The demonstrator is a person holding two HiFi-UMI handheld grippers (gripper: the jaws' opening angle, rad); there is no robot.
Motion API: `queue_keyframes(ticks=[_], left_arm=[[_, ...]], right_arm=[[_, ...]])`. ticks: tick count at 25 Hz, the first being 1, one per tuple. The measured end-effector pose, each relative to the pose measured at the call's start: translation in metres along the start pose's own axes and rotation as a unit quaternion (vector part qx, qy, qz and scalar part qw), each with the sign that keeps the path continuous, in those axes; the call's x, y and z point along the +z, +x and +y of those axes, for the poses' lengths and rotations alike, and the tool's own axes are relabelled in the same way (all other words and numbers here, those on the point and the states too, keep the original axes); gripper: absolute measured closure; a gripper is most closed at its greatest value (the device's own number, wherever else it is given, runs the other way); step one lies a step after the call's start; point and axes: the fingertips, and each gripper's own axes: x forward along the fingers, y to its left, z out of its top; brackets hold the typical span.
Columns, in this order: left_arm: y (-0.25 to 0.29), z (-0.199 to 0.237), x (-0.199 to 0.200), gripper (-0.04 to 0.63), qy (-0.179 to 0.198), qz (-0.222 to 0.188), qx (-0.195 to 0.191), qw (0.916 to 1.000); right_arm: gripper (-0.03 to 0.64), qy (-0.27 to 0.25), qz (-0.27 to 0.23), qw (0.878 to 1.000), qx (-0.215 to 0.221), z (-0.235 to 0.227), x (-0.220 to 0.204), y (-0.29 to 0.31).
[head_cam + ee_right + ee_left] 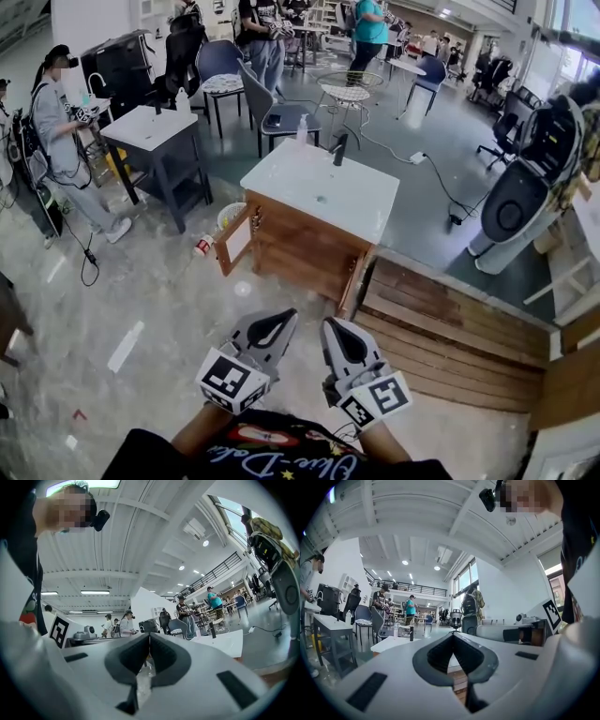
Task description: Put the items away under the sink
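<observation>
Evidently only the approach: left gripper (284,319) and right gripper (333,328), lower centre, are closed on nothing, well short of the sink cabinet (302,242). A bottle (203,247) lies by its open door (236,240); reaching it calls for opened jaws.

Black lettered shirt (281,457); white, grey-lined left claw (287,319) and right claw (331,328).

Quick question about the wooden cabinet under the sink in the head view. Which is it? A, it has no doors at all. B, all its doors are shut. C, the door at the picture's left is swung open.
C: the cabinet door at the picture's left stands swung out from the wooden cabinet below the white sink top.
</observation>
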Motion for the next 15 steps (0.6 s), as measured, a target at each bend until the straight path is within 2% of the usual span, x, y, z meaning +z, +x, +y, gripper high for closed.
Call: queue_keyframes(ticks=[15], left_arm=[[0.015, 0.036, 0.002, 0.588, -0.004, -0.005, -0.007, 1.0]], right_arm=[[0.609, -0.01, 0.01, 1.0, -0.007, -0.01, -0.004, 0.039]])
